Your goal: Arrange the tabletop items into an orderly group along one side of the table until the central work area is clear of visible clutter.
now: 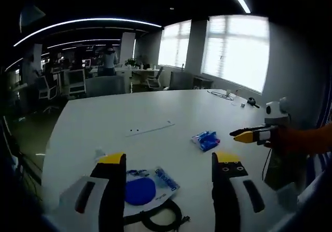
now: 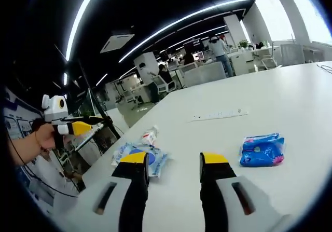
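Note:
A long white table holds scattered items. My left gripper is open above its near edge, nothing between the jaws. Just under it lie a clear packet with a blue disc and a black cable loop. A blue crinkled packet lies further in, with a flat white strip beyond. My right gripper comes in from the right, held by a hand. In the right gripper view my right gripper is open over the table; the blue packet lies right of it, the clear packet and a small bottle to its left.
My left gripper hangs off the table's left end in a hand. The white strip lies mid-table. Cables and small things sit at the far right corner. Office chairs, desks and a standing person are beyond the table.

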`<state>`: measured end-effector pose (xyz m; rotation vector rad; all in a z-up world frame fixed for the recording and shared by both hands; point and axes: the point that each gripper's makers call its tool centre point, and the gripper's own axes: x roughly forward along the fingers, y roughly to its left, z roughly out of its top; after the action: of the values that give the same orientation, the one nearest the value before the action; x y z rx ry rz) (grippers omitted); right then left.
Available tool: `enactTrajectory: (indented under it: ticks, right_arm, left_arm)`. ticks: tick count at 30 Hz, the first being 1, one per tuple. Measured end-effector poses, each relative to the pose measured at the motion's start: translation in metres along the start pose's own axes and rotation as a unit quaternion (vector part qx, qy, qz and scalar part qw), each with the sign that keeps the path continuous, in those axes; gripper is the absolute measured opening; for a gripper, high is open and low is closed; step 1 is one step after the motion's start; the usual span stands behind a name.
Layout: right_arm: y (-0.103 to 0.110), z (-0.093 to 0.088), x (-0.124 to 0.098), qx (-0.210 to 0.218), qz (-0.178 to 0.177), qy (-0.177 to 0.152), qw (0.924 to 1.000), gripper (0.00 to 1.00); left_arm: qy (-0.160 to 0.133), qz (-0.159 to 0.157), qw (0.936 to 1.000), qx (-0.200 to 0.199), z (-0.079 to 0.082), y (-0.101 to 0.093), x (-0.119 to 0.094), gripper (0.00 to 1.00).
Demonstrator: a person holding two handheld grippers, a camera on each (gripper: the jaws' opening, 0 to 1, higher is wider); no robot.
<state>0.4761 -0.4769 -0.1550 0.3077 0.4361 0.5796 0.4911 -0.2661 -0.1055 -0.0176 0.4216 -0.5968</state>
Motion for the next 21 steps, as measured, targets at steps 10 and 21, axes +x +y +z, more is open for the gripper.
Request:
enactTrajectory:
  ticks: [10, 21]
  right_arm:
    - [0.036, -0.037, 0.038, 0.016, 0.030, 0.032, 0.9989, 0.37]
    - [0.046, -0.061, 0.069, 0.024, 0.031, 0.061, 0.9974, 0.35]
  left_arm:
    - [0.015, 0.023, 0.9996, -0.003, -0.012, 0.038, -0.014, 0.67]
    - [0.041, 0.040, 0.9983, -0.011, -0.032, 0.075, -0.013, 0.66]
